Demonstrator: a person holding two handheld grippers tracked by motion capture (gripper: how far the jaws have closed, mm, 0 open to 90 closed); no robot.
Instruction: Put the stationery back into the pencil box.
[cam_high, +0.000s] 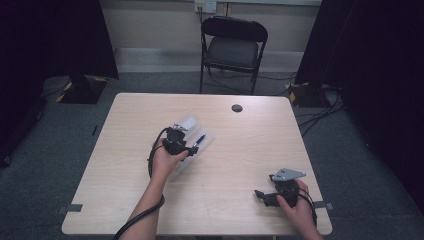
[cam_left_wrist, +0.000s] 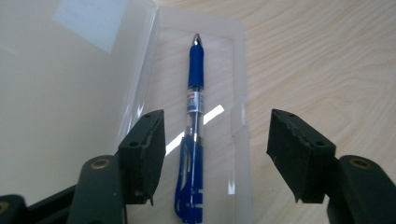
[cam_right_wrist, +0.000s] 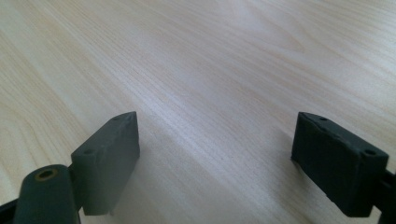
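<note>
Grey carpet, dark curtains on both sides, and one black folding chair (cam_high: 233, 47) at top centre of the high view, standing just beyond the far edge of a pale wood tabletop (cam_high: 240, 150). On that tabletop, count one clear plastic case (cam_high: 197, 142) lying open a little left of centre, one blue pen (cam_high: 200, 140) inside it, and one small dark round disc (cam_high: 237, 108) near the far edge, well apart from everything. The left gripper (cam_high: 187, 147) sits right over the case, jaws spread wide; in the left gripper view the blue pen (cam_left_wrist: 194, 126) lies lengthwise in the case's tray (cam_left_wrist: 236, 70), tip pointing to the top of the frame, running between the two jaws without touching either, and the raised lid (cam_left_wrist: 70, 84) covers the left side of the frame. Down at lower right of the high view, the right gripper (cam_high: 260, 195) rests low near the front edge, jaws spread apart over bare wood grain (cam_right_wrist: 210, 70) in the right gripper view. Cables (cam_high: 320, 112) snake across the floor at upper right. Wide open wood lies between the two hands.
</note>
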